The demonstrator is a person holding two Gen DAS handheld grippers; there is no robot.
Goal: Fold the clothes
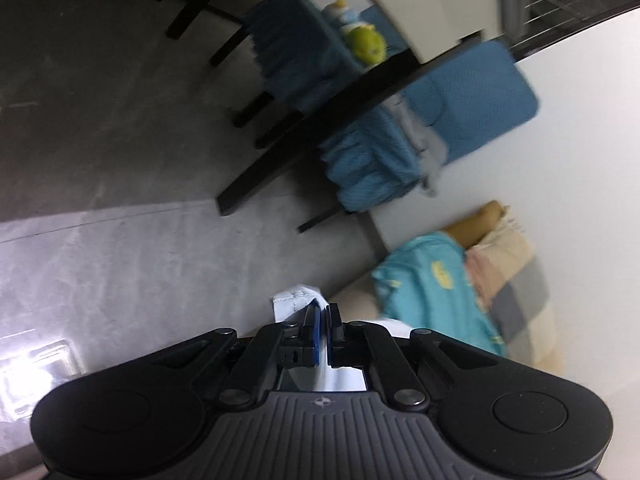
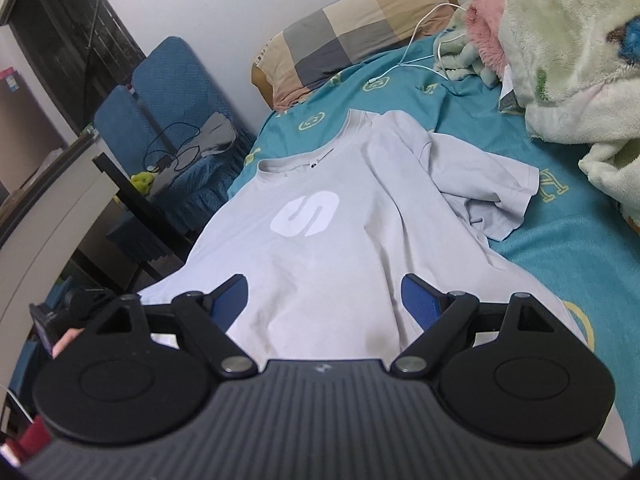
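Showing only rightward: T-shirt (image 2: 340, 240) logo (image 2: 305, 215), pillow (image 2: 340, 36).

Your left gripper (image 1: 323, 316) had its two fingers pressed together, with only a thin fold of pale cloth (image 1: 294, 300) caught between the pads — the whole gripper was rolled to one side and pointed downward. Your right gripper (image 2: 326, 294) was held wide, its blue pads (image 2: 418, 300) far apart and touching nothing — it also pointed down at a slant. At the left edge of the right wrist view, your left hand (image 2: 66, 340) gripped its tool.
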